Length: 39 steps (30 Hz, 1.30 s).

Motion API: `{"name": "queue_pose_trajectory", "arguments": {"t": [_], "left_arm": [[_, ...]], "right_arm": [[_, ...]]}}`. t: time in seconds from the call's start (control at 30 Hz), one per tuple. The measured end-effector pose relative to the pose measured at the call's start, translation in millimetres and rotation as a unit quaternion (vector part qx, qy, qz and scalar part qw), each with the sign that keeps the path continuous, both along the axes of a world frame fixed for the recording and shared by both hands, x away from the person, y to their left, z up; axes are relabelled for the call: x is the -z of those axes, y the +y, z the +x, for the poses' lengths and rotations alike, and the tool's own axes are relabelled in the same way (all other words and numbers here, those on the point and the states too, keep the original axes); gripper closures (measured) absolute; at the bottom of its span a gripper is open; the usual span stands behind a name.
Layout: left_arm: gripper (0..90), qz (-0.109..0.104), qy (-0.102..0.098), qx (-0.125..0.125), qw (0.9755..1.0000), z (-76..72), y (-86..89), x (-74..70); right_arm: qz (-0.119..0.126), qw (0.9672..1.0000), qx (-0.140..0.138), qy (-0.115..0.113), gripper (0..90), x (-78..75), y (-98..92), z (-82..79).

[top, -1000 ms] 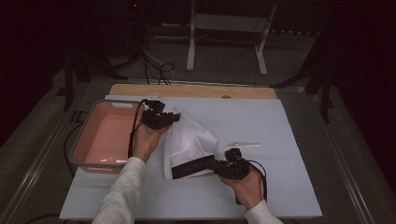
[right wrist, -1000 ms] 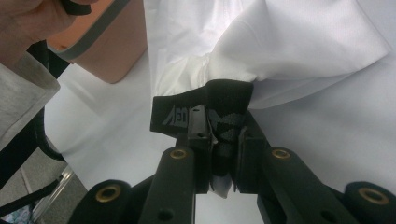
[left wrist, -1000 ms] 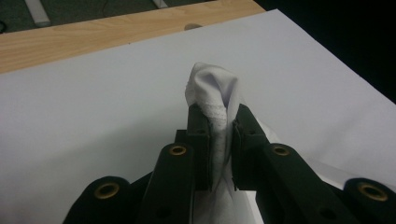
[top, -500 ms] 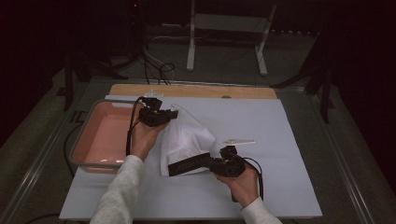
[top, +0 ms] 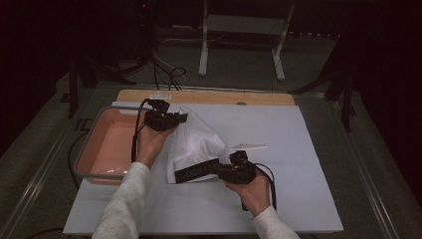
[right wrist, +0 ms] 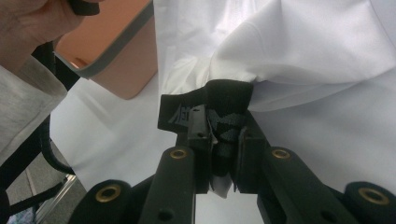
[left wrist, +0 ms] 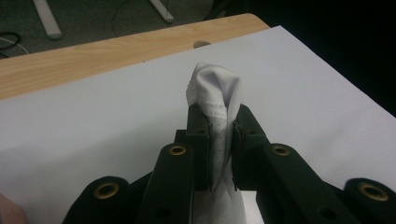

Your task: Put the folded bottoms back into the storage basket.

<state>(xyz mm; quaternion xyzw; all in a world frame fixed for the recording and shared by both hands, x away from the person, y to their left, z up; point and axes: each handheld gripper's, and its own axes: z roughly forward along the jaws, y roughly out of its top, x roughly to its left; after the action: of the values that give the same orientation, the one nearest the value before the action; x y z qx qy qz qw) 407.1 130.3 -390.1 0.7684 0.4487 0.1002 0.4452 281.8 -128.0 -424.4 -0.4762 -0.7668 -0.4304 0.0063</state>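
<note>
1. The white cloth garment with a black band along one edge (top: 196, 144) is lifted off the pale sheet covering the table (top: 308, 149), stretched between both tools just right of the salmon-pink plastic tub with a grey rim (top: 107, 144).
2. The left hand-held gripper (top: 180, 118) is clamped on a bunched white corner with a stitched hem; in the left gripper view that corner (left wrist: 214, 93) pokes up past the jaw tips.
3. The right hand-held gripper (top: 180, 174) is clamped too, biting the black band; in the right gripper view the band (right wrist: 219, 109) is folded over between the jaws, with printing on it I can't make out.
4. The fabric looks smooth and thin, sagging in soft folds between the two grips.
5. Edges now: the tub's rim sits just beside the cloth's left side, close to the left hand (top: 149, 144).
6. The light wooden strip of table (top: 209, 97) runs along the far edge, near the left gripper.
7. To the right of the right hand (top: 254, 191), the pale sheet lies flat and bare out to the table's edge.
</note>
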Motion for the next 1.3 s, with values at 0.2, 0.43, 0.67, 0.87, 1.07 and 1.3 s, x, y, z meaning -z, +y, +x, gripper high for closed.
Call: {"name": "queue_pose_trajectory", "arguments": {"t": [0.2,0.43,0.67,0.87,1.07,1.3], "left_arm": [[80.5,0.003,-0.003,0.0,1.0,1.9,3.0,-2.6],[80.5,-0.002,-0.008,-0.002,1.0,3.9,6.1,-6.8],[80.5,-0.008,-0.012,-0.006,0.9999,7.1,10.4,-8.9],[80.5,-0.007,-0.012,-0.01,0.9999,8.7,14.0,-10.1],[80.5,-0.009,-0.014,-0.01,0.9998,10.0,15.9,-12.0],[80.5,-0.013,-0.019,-0.008,0.9997,10.7,18.8,-16.4]], "right_arm": [[0.007,1.0,0.0,0.0,80.6,-1.6,3.2,4.0],[0.009,1.0,0.0,-0.005,80.6,-5.7,5.9,9.3],[0.007,0.9999,-0.001,-0.012,80.6,-9.6,9.3,14.9],[0.003,0.9999,-0.005,-0.016,80.6,-13.0,13.6,18.5],[0.002,0.9998,-0.008,-0.019,80.6,-14.3,18.2,22.3],[0.001,0.9996,-0.012,-0.024,80.6,-18.2,22.5,25.8]]}}
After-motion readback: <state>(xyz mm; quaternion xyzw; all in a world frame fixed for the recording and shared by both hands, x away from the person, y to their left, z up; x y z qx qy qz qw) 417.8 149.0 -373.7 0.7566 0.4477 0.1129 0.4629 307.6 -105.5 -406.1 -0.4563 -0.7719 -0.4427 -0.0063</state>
